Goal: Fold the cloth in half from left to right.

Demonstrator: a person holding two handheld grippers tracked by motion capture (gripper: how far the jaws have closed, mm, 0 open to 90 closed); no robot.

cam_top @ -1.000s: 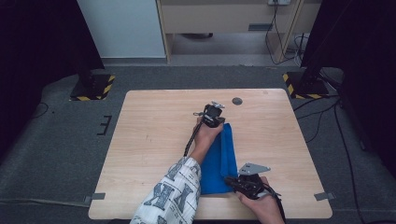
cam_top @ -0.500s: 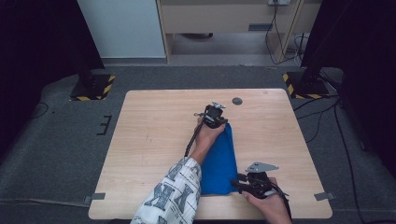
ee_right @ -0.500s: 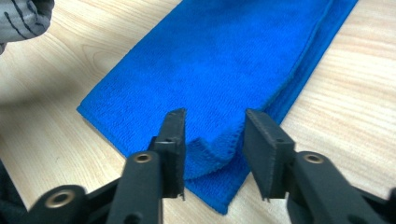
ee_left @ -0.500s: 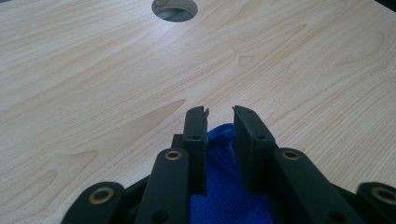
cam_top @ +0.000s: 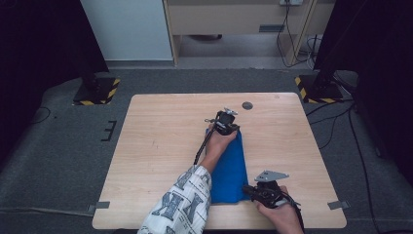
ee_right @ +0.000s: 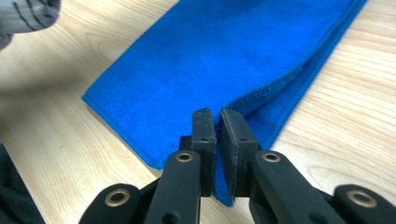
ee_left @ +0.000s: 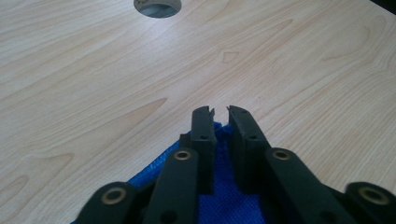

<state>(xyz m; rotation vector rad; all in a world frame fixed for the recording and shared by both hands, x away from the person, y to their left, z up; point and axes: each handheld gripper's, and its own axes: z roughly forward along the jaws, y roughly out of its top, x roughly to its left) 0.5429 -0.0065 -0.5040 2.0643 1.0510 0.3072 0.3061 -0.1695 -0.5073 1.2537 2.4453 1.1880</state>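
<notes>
A folded blue cloth [cam_top: 231, 165] lies lengthwise on the wooden table [cam_top: 160, 146]. My left gripper [cam_top: 229, 126] sits at the cloth's far end. In the left gripper view its jaws [ee_left: 220, 111] stand a little apart, having just been closing, with a corner of the cloth [ee_left: 224, 205] pinched between them. My right gripper [cam_top: 247, 189] is at the near right corner. In the right gripper view its jaws [ee_right: 218, 114] have just been closing and now clamp the edge of the cloth's [ee_right: 224, 56] upper layer, lifting it slightly.
A round cable hole [cam_top: 247, 105] lies in the table just beyond the left gripper, also at the top of the left gripper view [ee_left: 156, 4]. A patterned sleeve [cam_top: 180, 204] crosses the table's near edge. Yellow-black stand bases [cam_top: 97, 92] sit on the floor.
The right hand has shifted slightly at the cloth's near corner and come back. The left hand and the cloth stay where they were.
</notes>
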